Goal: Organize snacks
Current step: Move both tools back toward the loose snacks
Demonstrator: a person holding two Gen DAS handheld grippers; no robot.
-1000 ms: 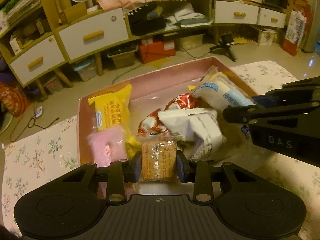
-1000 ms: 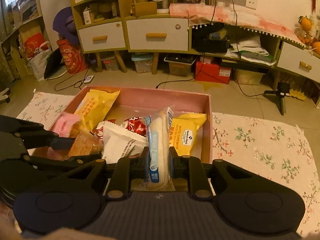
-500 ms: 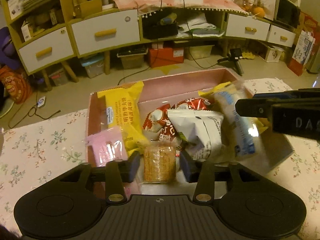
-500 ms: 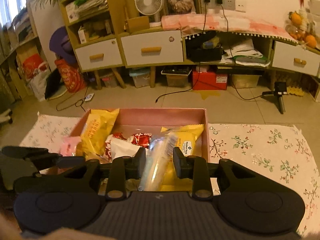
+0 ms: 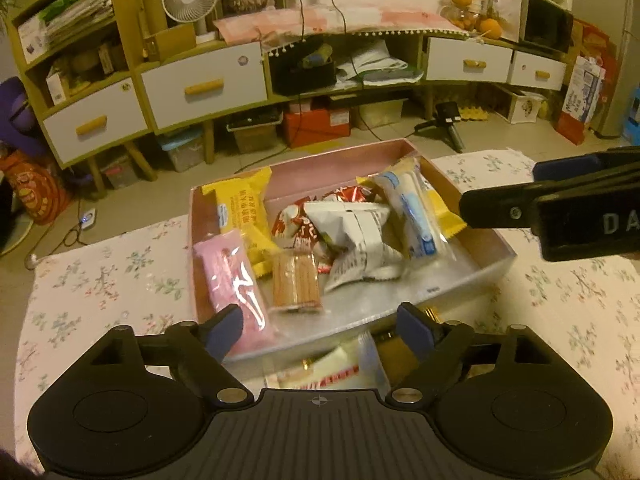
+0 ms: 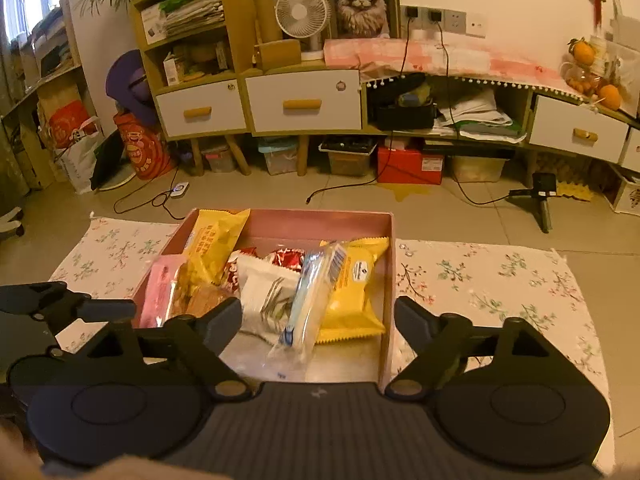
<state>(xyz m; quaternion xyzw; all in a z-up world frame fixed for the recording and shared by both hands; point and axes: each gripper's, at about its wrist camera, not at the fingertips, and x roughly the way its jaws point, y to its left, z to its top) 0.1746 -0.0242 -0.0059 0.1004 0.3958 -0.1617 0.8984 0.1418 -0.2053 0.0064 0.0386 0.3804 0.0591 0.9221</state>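
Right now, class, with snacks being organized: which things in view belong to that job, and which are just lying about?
Part of the job:
- shallow pink cardboard box
- pink wrapped wafer
- clear pack of orange biscuits
- white crinkled snack bag
- long blue-and-white packet
- open left claw
- open right claw

Lying about:
- white desk fan
- framed cat picture
- red box under the shelf

pink box (image 5: 472, 270): 1 | yellow packets (image 6: 354, 294): 2 | red packets (image 5: 298, 226): 2 | white packet (image 5: 356, 236): 1 | pink packet (image 5: 230, 276): 1 | biscuit pack (image 5: 296, 282): 1 | blue-and-clear packet (image 5: 414, 210): 1
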